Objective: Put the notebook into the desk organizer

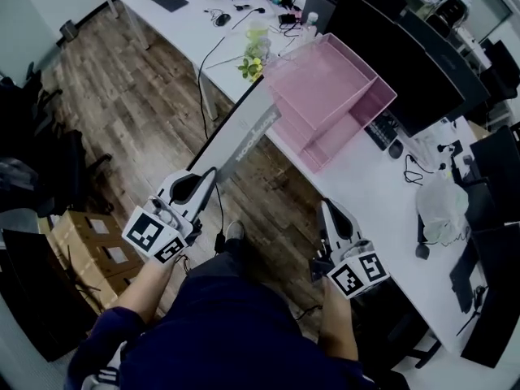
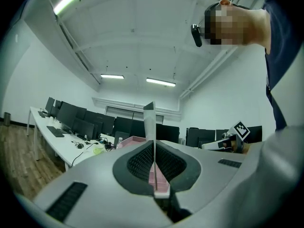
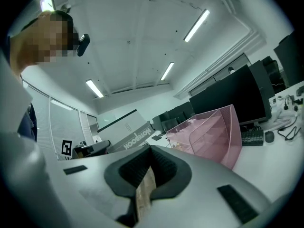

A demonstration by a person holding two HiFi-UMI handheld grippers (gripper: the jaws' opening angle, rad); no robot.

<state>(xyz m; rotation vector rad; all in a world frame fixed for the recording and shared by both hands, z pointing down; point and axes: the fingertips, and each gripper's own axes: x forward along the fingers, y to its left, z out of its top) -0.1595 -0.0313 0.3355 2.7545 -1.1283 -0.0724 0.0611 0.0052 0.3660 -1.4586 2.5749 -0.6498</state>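
Note:
My left gripper (image 1: 208,175) is shut on one end of a thin grey notebook (image 1: 244,140), which reaches out toward the pink desk organizer (image 1: 325,88). The notebook's far end lies close to the organizer's near left corner. In the left gripper view the notebook (image 2: 151,127) stands edge-on between the closed jaws (image 2: 154,172), with the organizer (image 2: 134,140) behind it. My right gripper (image 1: 329,211) hangs over the floor beside the desk edge, shut with nothing in it. Its view shows the notebook (image 3: 126,137) at the left and the organizer (image 3: 213,132) at the right.
The organizer stands on a long white desk (image 1: 382,210) with dark monitors (image 1: 406,63), a keyboard (image 1: 382,130), cables and a plastic bag (image 1: 443,205). Cardboard boxes (image 1: 85,242) and dark chairs (image 1: 32,149) stand on the wooden floor (image 1: 138,112) at the left.

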